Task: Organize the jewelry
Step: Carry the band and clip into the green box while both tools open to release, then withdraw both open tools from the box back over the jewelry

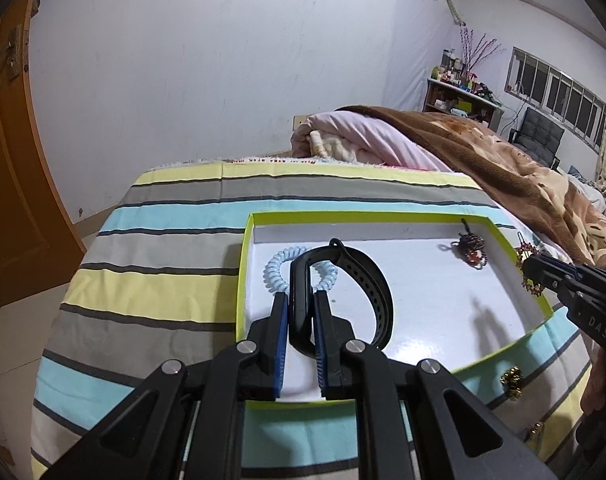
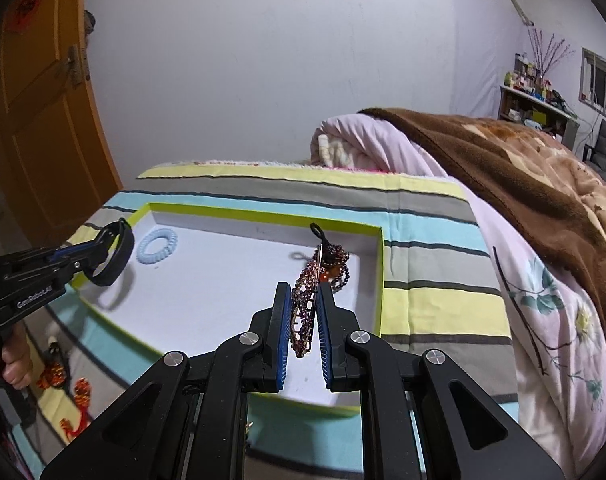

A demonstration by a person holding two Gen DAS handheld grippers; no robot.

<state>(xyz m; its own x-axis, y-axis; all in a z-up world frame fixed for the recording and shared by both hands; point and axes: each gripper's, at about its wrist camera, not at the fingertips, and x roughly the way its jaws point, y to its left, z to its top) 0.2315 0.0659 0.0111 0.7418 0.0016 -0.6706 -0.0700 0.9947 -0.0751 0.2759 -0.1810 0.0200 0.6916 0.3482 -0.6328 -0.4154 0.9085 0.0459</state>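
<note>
In the left wrist view, the left claw (image 1: 301,304) was seen closed on a black wristband (image 1: 339,292), gripped by its thick body so that the perforated strap looped free to the right. It was held above the near left part of a white tray with a lime rim (image 1: 245,264), which lay on the striped bed (image 1: 151,240); the band was probably being carried in for sorting. A pale blue coil hair tie (image 1: 277,268) lay in the tray just beyond the claw tips, and a dark beaded ornament (image 1: 473,248) sat in the far right corner. A small gold trinket (image 1: 511,380) was left on the bedcover outside the near right rim. The claw was pointed forward and slightly downward.

In the right wrist view, the right claw (image 2: 305,320) was seen clamped on a purple jewelled hair clip (image 2: 305,312), held edge-on and upright between the pads. It was poised over the tray's right side, near the beaded ornament (image 2: 337,266), seemingly to group like pieces. Orange beaded pieces (image 2: 77,396) remained on the bed at near left.
</note>
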